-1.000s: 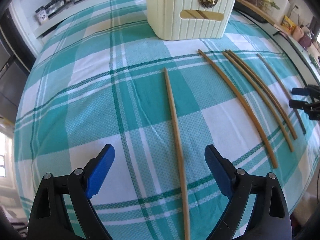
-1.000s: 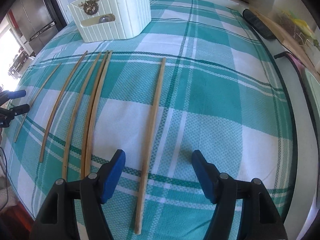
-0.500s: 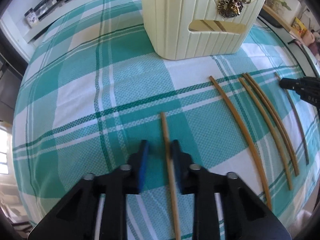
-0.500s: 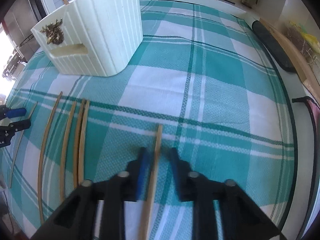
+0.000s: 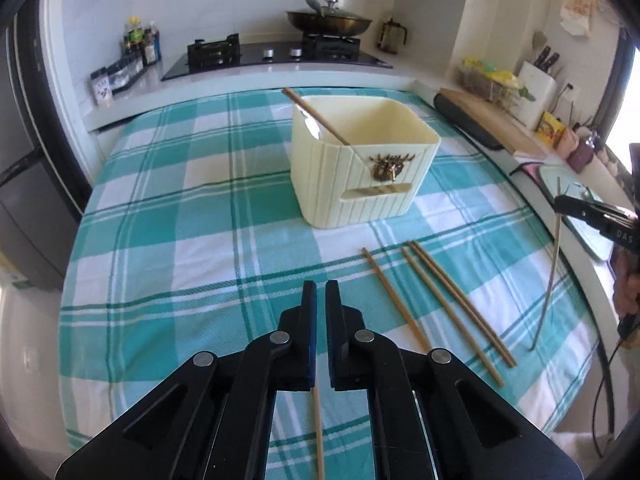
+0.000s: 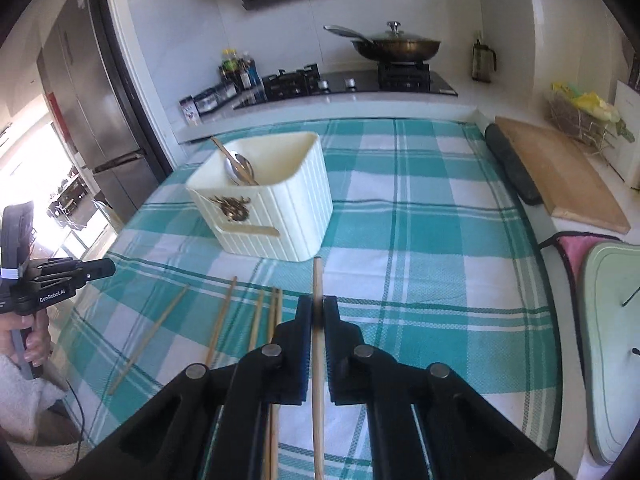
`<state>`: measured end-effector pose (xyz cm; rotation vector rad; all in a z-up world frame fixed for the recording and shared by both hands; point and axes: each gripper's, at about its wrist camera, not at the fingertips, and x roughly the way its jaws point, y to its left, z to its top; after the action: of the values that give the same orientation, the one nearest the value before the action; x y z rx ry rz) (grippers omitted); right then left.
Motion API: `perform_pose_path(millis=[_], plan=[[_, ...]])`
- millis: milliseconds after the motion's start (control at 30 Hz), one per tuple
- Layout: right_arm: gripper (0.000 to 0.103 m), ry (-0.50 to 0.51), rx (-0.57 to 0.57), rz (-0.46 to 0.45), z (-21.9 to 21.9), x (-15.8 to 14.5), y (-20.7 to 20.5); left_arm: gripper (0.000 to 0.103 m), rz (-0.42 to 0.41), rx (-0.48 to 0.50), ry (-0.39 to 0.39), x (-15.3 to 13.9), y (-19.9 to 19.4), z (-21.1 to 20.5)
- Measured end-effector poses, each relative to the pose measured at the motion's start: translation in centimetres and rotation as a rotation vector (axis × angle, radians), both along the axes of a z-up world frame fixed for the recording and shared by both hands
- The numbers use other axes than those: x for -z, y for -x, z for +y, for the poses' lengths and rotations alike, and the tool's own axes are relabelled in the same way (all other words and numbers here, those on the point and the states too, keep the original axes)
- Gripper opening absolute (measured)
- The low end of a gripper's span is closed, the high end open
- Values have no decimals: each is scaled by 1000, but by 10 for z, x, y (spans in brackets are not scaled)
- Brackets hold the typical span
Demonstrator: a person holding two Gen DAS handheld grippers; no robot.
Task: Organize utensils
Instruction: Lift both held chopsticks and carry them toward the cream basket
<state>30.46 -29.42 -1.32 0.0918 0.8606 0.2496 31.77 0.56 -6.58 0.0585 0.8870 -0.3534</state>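
Note:
My left gripper [image 5: 321, 294] is shut on a wooden chopstick [image 5: 318, 432] whose tail shows below the jaws. My right gripper [image 6: 317, 308] is shut on another chopstick [image 6: 317, 280], lifted off the cloth; it also shows at the right of the left wrist view [image 5: 554, 264], hanging steeply. The cream utensil box [image 5: 360, 164] stands ahead on the checked tablecloth [image 5: 180, 240], with a chopstick [image 5: 316, 116] and a spoon [image 6: 238, 170] inside. Three loose chopsticks [image 5: 448, 304] lie right of my left gripper; several [image 6: 240, 320] lie left of my right one.
A stove with a lidded pan [image 5: 328, 20] and bottles [image 5: 140, 44] stand on the counter behind. A cutting board [image 6: 560, 172] and a dark roll [image 6: 512, 168] lie at the right edge. A green lid [image 6: 612, 344] lies at the near right.
Both grippers closed on a chopstick each and lifted it off the cloth. Both views have tilted up from the cloth to the box and the counter.

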Motion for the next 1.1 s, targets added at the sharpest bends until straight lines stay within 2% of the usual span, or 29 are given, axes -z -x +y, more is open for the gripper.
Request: perform_pose_path(millis=[100,167,267,333,500,633,700,733,767,800,833,933,1033,1100], plan=[[6,15,-13,-71,1,-26,25,7,32,11,-5,7,-6,-3],[6,13,-15,-110,1,-38,36,24,78,19,-39,25,-12,-9],[6,0,-17,-155,2,-51,51,27,140,32,-93,55,-21,-22],[6,-10,-14,-178,2,-57,59,28,163,31,-163,75,-29,-33],[6,-46,-1,-221,0,-70,72,44,220,-3,-258,111,-48,-42],[6,-51,-2,-247,0,-81,81,55,227,-15,-277,118,-54,-46],[6,-51,-7,-251,0,-83,84,53,234,-14,-277,118,-55,-47],[6,-51,-7,-253,0,-83,85,43,241,-7,-261,118,-55,-48],[6,-53,-7,-256,0,-85,87,27,254,6,-229,118,-56,-48],[6,-57,-9,-258,0,-86,89,19,260,12,-210,117,-55,-48],[6,-60,-11,-261,0,-87,91,4,249,11,-226,117,-54,-50],[6,-64,-15,-275,1,-91,95,4,217,8,-230,116,-51,-53],[6,-67,-22,-285,1,-94,98,3,194,-19,-146,104,-47,-42],[6,-65,-24,-292,2,-96,100,3,148,-26,-100,84,-40,-34]])
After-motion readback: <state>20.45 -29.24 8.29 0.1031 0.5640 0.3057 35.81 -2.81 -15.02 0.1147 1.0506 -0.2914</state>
